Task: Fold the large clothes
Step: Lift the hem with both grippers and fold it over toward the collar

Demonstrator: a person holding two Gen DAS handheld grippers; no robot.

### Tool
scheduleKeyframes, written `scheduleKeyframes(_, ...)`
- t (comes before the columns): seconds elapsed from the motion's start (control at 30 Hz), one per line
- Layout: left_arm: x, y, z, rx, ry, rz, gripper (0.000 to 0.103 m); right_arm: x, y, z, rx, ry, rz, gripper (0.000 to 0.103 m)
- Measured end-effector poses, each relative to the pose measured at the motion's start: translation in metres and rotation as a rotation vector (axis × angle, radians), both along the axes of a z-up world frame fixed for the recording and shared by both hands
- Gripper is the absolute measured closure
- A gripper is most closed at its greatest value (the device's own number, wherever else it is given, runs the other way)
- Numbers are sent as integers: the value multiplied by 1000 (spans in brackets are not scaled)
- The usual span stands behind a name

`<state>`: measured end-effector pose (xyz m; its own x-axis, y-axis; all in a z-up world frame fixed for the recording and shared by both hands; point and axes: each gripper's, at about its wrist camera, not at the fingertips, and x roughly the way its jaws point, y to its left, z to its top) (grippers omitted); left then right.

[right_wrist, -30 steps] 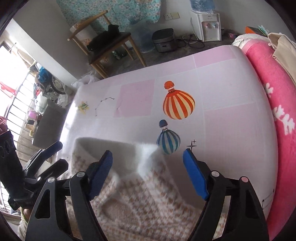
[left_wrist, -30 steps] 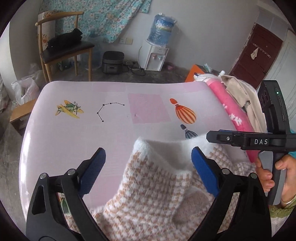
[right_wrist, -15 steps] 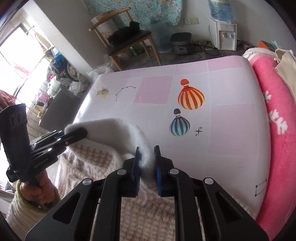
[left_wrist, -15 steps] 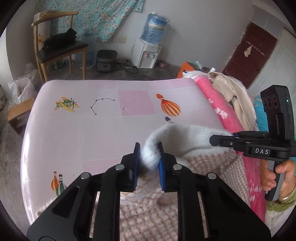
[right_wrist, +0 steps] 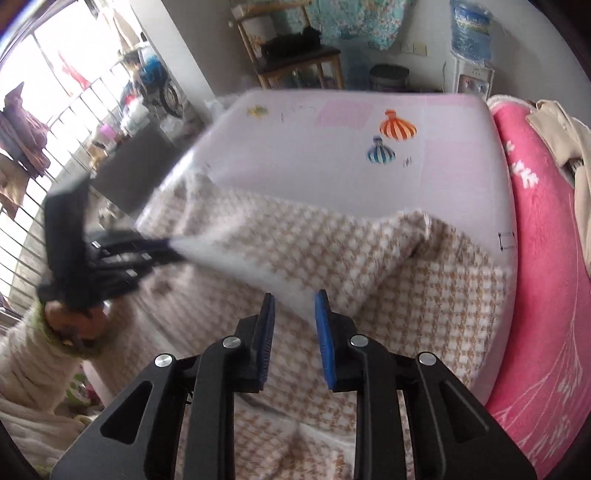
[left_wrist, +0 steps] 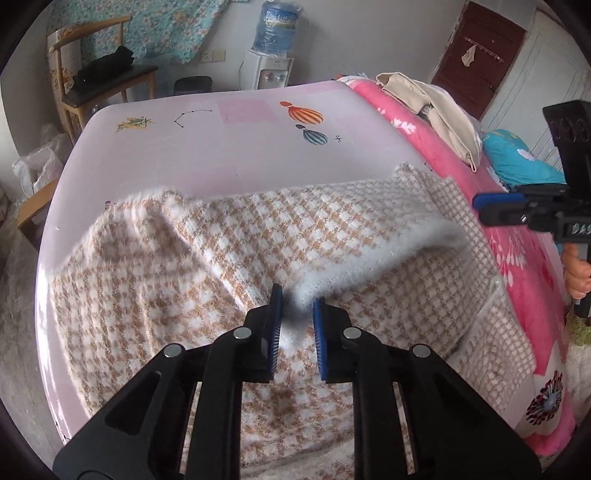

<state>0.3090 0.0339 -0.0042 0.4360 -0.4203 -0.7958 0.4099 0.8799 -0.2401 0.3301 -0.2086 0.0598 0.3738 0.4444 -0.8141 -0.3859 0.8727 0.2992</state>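
So the big tan-and-white checked sweater point(left_wrist: 229, 258) lies spread over the near part of the bed point(left_wrist: 258, 155), and its fuzzy white hem is pulled up and over the rest of the knit, stretched between the two grippers. The left gripper point(left_wrist: 297, 306) has its jaws pinching that white hem, nearly pressed together with just the fabric between them. The right gripper point(right_wrist: 294, 308) has the same white edge between its blue pads point(right_wrist: 323, 321), but its jaws are opening right now, and I can't tell if the pads are really pressing the cloth. Containers: the only real one is the blue water jug point(left_wrist: 277, 26) sitting upside down on the white dispenser point(left_wrist: 268, 74) by the far wall. The bed has a pale pink sheet with little hot-air balloons point(left_wrist: 301, 115) printed on it, and a bright pink blanket point(left_wrist: 517, 251) runs along the right side with a beige garment point(left_wrist: 432, 107) piled on top. Behind it there's a wooden chair point(left_wrist: 96, 81) with something black on the seat, a floral cloth point(left_wrist: 140, 29) on the wall and a dark brown door point(left_wrist: 480, 55).
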Motion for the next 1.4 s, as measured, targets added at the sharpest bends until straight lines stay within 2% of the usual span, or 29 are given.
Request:
scheduleKeyframes(0.07,2,0,2,13,-19,2,88,8,4,20,87,-44,-8,73)
scheduleKeyframes(0.13,4,2,3,15,-14,10,86,26,18,17,145,-17,3,73)
scheduleKeyframes(0.2,3,9,4,-22,9,34,81,46,33,-11,169,76,-2,73)
scheduleKeyframes(0.27,-2,20,9,-51,8,70,72,57,48,-48,118,153,-18,73)
scheduleKeyframes(0.33,-10,35,19,-90,-19,99,69,54,57,-84,94,221,-23,73)
scheduleKeyframes(0.4,-14,45,30,-117,-53,108,65,38,60,-90,85,144,-11,73)
scheduleKeyframes(0.47,-7,44,41,-118,-88,98,59,33,61,-89,67,123,-3,73)
scheduleKeyframes(0.53,10,31,43,-90,-95,89,51,32,62,-88,64,122,-13,73)
scheduleKeyframes(0.6,28,9,33,-64,-65,45,42,31,64,-88,47,110,-13,73)
scheduleKeyframes(0.63,35,-4,23,-19,-48,25,37,29,64,-88,36,98,-8,73)
scheduleKeyframes(0.73,43,-33,-18,223,-14,-17,34,15,58,-86,4,77,23,73)
scheduleKeyframes(0.8,33,-31,-22,240,-85,-38,28,5,42,-85,-1,92,40,73)
scheduleKeyframes(0.83,32,-27,-23,245,-87,-39,22,2,33,-84,4,104,43,73)
scheduleKeyframes(0.93,37,-10,-28,189,-33,-11,14,-5,11,-67,4,116,13,70)
scheduleKeyframes(1.03,47,5,-38,85,31,12,12,-2,14,-36,-46,4,-13,64)
scheduleKeyframes(1.1,49,6,-40,72,29,21,11,8,21,-24,-97,-76,-30,62)
scheduleKeyframes(1.17,46,6,-41,77,18,23,11,25,26,-30,-135,-120,-44,61)
scheduleKeyframes(1.2,45,6,-40,76,15,24,11,37,26,-41,-151,-110,-57,61)
scheduleKeyframes(1.27,41,9,-34,75,-5,36,11,59,21,-78,-161,3,-87,61)
scheduleKeyframes(1.3,36,13,-27,75,-39,46,13,64,16,-89,-122,15,-97,61)
scheduleKeyframes(1.4,23,22,4,46,-175,41,13,63,17,-79,-114,28,-126,61)
